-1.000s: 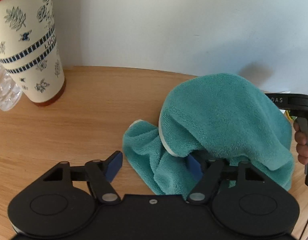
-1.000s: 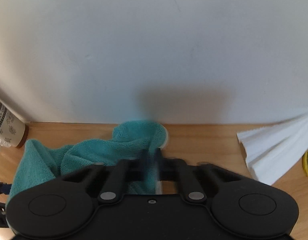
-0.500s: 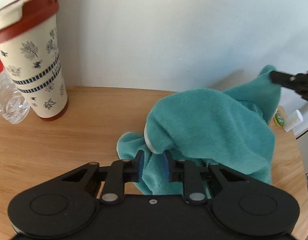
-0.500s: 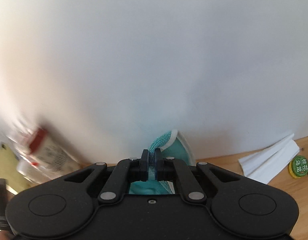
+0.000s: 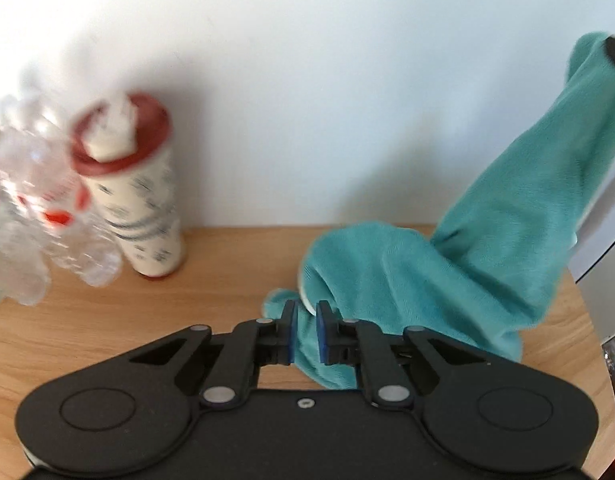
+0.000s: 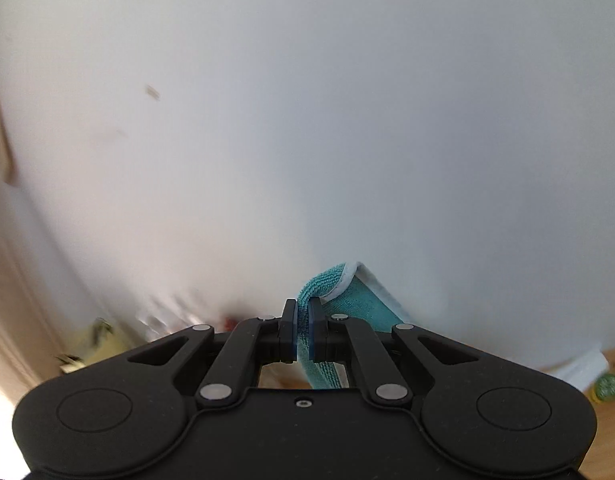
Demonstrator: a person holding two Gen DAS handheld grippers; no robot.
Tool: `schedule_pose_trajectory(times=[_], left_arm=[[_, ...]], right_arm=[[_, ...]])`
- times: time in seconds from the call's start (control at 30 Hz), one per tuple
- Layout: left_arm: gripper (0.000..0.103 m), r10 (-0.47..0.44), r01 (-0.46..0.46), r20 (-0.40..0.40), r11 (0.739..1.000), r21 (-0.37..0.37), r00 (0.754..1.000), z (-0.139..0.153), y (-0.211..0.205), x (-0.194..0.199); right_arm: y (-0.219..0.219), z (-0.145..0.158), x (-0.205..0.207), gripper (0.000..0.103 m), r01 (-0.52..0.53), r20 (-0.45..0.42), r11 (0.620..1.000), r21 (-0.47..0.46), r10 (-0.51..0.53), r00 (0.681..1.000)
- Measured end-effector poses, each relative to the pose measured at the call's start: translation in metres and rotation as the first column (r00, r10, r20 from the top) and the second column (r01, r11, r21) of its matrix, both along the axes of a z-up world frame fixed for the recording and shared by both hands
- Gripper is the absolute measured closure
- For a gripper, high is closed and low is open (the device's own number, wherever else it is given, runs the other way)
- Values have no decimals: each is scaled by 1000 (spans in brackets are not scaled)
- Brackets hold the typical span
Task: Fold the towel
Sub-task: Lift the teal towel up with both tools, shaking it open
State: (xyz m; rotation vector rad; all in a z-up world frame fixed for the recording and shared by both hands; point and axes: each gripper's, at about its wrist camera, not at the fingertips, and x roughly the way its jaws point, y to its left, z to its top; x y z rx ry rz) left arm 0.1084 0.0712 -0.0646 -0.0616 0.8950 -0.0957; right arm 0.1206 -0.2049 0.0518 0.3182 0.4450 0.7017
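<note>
Teal towel [image 5: 459, 280] stretched, rumpled; white-edged corner pinched high [image 6: 339, 284].

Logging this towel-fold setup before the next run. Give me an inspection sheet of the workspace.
Surface: wooden table, light grain, against a white wall.
Job's things: teal towel, one end raised high at right, the rest bunched on the table.
Clutter: patterned cup with red lid; clear plastic bottles, blurred; white paper and a green cap at far right.
Grippers: left gripper shut on the towel's near edge; right gripper shut on a white-hemmed corner.
Cables: nothing seen.
Surroundings: wooden door frame, blurred.
</note>
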Motion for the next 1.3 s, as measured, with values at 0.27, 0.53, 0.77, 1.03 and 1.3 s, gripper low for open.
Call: schedule_pose_trajectory(times=[0.27, 0.53, 0.77, 1.03, 1.3], left_arm=[[91, 42, -40, 49, 998, -45, 998, 43, 23, -28], [25, -159, 171, 99, 977, -128, 982, 54, -25, -57], [21, -263, 266, 44, 957, -115, 964, 22, -76, -48], [23, -288, 293, 58, 948, -124, 956, -13, -102, -25], [84, -256, 262, 69, 961, -90, 964, -10, -86, -13]], right_arm=[[19, 48, -26, 98, -78, 112, 997, -2, 77, 991], [25, 28, -20, 98, -37, -4, 999, -27, 37, 999], [25, 27, -26, 98, -6, -41, 1000, -24, 5, 999], [43, 19, -30, 98, 42, -79, 999, 9, -42, 996], [36, 7, -31, 98, 79, -107, 997, 20, -76, 991]])
